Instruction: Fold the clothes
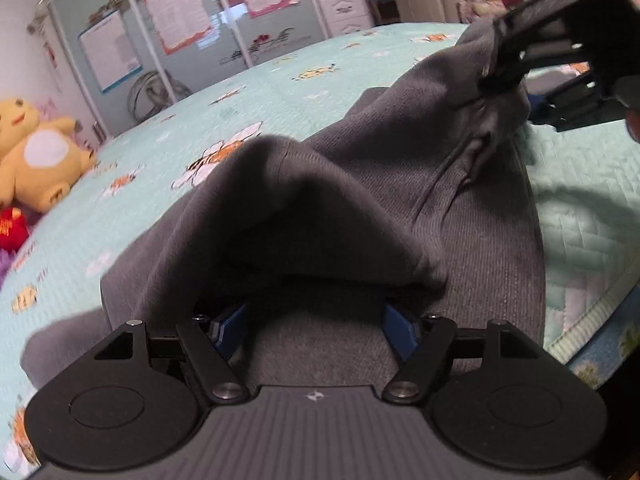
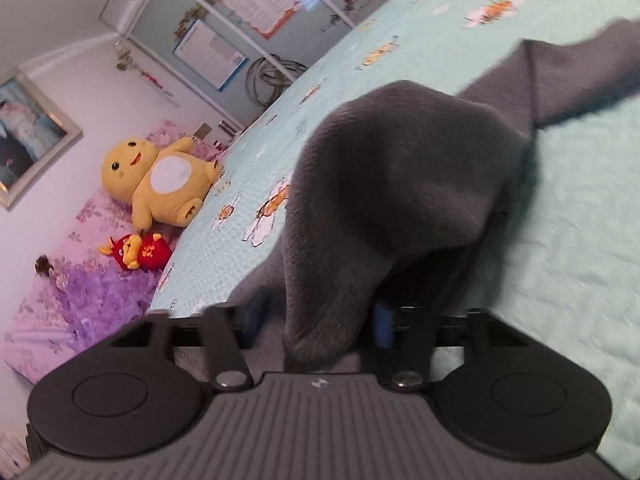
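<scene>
- Grey garment (image 1: 472,184): dark grey ribbed knit, lying on the bed, part flat on the quilt and part lifted into two raised folds. One fold drapes over the fingertips of the left gripper; another rises toward the right gripper. A flat strip of the same cloth (image 2: 576,76) runs away across the quilt in the right wrist view.
- Left gripper (image 1: 316,312): black body, blue pads (image 1: 400,328) set wide apart. The garment's fold hangs over and between the fingers, hiding the tips; whether the pads press on the cloth I cannot tell.
- Right gripper (image 1: 500,80): seen from the left wrist view at upper right, its fingertips pinch a bunched ridge of the garment and hold it up off the bed. In its own view (image 2: 320,324) a thick hump of grey cloth sits between the blue pads, which stand fairly close together; the picture is blurred.
- Bed (image 1: 280,92): pale mint quilt printed with bees and white flowers.
- Yellow plush toy (image 2: 160,184): lies at the head of the bed on purple floral bedding, well apart from the garment.
- Red plush toy (image 2: 138,256): small, just beside the yellow one.
- Wardrobe (image 1: 168,36): panelled doors with paper sheets stuck on, beyond the bed.
- Framed picture (image 2: 28,128): on the wall, left edge.
</scene>
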Motion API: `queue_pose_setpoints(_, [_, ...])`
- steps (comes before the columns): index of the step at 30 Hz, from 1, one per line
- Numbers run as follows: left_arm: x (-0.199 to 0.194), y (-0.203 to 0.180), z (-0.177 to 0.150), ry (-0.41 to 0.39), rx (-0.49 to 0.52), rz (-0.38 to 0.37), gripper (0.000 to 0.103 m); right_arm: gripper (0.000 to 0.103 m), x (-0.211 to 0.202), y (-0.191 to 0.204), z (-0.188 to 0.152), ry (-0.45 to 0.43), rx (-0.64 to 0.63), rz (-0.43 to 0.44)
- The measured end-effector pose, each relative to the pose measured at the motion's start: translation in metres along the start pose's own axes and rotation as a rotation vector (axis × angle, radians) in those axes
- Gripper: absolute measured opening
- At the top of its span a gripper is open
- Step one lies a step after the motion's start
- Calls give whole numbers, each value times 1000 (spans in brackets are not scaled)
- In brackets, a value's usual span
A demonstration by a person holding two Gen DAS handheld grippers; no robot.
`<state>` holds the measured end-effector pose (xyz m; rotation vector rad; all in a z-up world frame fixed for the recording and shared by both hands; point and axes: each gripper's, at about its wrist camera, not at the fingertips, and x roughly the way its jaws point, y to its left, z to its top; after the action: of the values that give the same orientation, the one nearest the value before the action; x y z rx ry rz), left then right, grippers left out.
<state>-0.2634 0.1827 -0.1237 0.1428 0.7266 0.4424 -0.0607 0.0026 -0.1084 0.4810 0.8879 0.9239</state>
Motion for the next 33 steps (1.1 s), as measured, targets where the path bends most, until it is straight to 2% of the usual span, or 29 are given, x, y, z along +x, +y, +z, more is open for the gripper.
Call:
queue_pose_setpoints(2, [-3,0,-4,-6,-35,-7,75,18,3,8,3,-8,-24,2])
queue_pose_setpoints(3, [-3,0,-7,-8,-48,-9,75,16,2,14,4,-17,-38,4])
queue_pose_setpoints(7, [-1,-1,-16,-25,-84,-6,78,16,-4,30,9,-62,-101,43])
queue_pose_setpoints(10, [-1,0,-21,-41,-117,9,86,16,3,28,10,-37,-108,18])
queue_pose_setpoints(14, [0,3,-26,-76,-147,28,95,31,11,10,-4,27,-30,-25])
queue_pose_setpoints(15, [0,3,-28,-87,-151,37,97,45,11,6,-9,39,-9,-33])
queue_pose_setpoints(17, [0,1,-31,-104,-161,52,100,57,13,4,-16,53,-5,-37])
queue_pose_setpoints(21, [-1,-3,-36,-135,-174,58,100,58,15,4,-22,69,1,-40])
queue_pose_setpoints(23, [-2,-4,-39,-157,-185,60,100,62,17,5,-21,70,3,-40])
queue_pose_setpoints(28, [-3,-9,-45,-225,-150,79,101,64,26,5,-22,71,27,-30])
queue_pose_setpoints(29, [-3,-10,-45,-232,-145,80,102,63,27,5,-23,66,32,-26])
queue_pose_setpoints(31, [-1,-7,-44,-238,-144,76,102,53,29,11,-26,58,-13,-29])
queue_pose_setpoints(33, [-2,-6,-42,-241,-141,76,102,14,31,18,-30,56,-74,-40])
